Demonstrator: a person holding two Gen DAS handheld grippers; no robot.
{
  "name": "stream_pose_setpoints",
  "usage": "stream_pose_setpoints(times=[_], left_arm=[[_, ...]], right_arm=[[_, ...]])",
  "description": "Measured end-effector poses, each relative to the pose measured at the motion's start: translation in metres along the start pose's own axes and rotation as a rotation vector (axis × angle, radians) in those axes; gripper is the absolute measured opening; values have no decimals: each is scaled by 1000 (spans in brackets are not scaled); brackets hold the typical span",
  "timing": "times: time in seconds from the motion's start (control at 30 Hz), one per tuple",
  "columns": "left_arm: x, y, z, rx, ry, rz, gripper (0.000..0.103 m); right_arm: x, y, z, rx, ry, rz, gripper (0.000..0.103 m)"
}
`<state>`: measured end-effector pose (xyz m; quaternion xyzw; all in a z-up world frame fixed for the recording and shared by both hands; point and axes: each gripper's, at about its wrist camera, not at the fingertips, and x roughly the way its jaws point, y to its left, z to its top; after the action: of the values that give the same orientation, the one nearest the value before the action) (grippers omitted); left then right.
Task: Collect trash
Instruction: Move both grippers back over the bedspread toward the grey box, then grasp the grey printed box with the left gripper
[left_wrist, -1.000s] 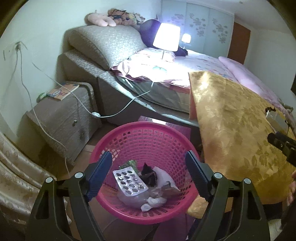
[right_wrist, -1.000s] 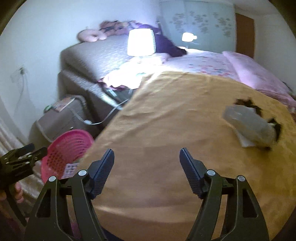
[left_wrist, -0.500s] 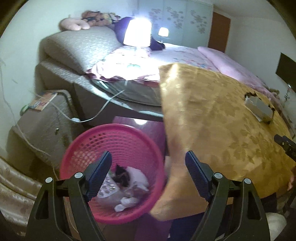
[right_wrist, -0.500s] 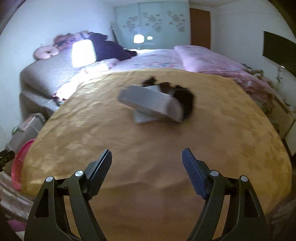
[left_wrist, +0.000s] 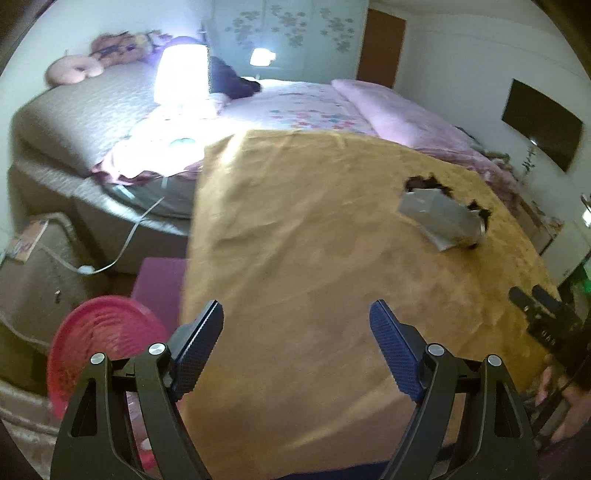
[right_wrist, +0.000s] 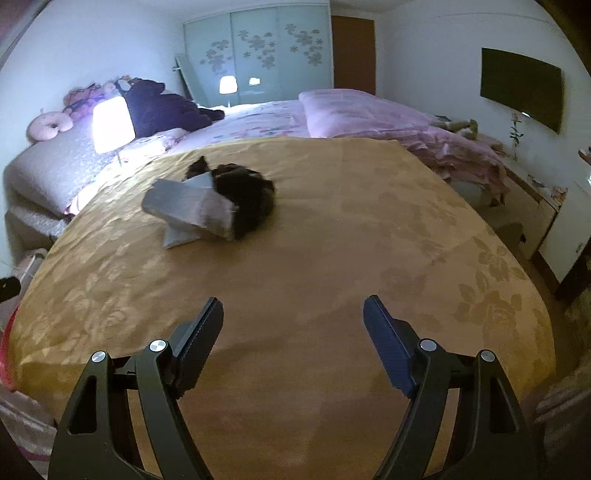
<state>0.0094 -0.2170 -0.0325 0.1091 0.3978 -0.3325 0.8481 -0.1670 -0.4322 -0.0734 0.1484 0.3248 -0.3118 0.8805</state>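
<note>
A grey foil wrapper (right_wrist: 192, 208) lies on the gold cloth of a table (right_wrist: 332, 258), against a dark crumpled scrap (right_wrist: 249, 199). Both show far right in the left wrist view, the wrapper (left_wrist: 439, 218) and the scrap (left_wrist: 424, 181). My right gripper (right_wrist: 293, 321) is open and empty, above the cloth's near part, short of the wrapper. My left gripper (left_wrist: 295, 325) is open and empty over the cloth's left side. The pink trash basket (left_wrist: 96, 332) sits on the floor at lower left, its contents blurred. The right gripper also shows at the right edge (left_wrist: 532, 299).
A bed (right_wrist: 288, 118) with pink bedding lies beyond the table, with a lit lamp (left_wrist: 181, 74) at its head. A brown nightstand (left_wrist: 33, 266) with a white cable (left_wrist: 125, 247) stands left of the basket. A low cabinet (right_wrist: 535, 210) stands at right.
Both grippers have swung right, away from the basket. The basket slid to the lower left of the left wrist view. The wrapper now sits nearer the middle of the right wrist view.
</note>
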Motion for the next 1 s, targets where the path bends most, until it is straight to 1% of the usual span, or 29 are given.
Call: stream_pose_setpoints(times=[0.13,0.27,0.4,0.53,0.6,0.7,0.83,0.93,1.0], left_arm=[[16,-34,11,19,38,-47,78],[26,-57,22,36,53,-66,78],[40,-75,47,-20,80,-111,78],[58,-94,75,-46,92,-120,78],[71,-104,90,-70,118,-135,78],[90,-118,102,-79,153,-134,78],[115,-129,105,-93,213,-121,78],[121,-130,104,-112,218,-125,78],[122,-133,103,-96,224,-130,78]], right_arm=[[7,-12,-3,34,17,-5,76],[12,-18,-6,54,22,-9,76],[13,-19,-6,43,12,-15,76],[14,-20,-7,28,4,-9,77],[14,-22,-8,28,1,-5,78],[13,-22,-9,27,-2,-3,79],[12,-23,-9,29,-3,1,80],[12,-23,-8,33,-4,2,80],[12,-23,-7,35,-5,2,80]])
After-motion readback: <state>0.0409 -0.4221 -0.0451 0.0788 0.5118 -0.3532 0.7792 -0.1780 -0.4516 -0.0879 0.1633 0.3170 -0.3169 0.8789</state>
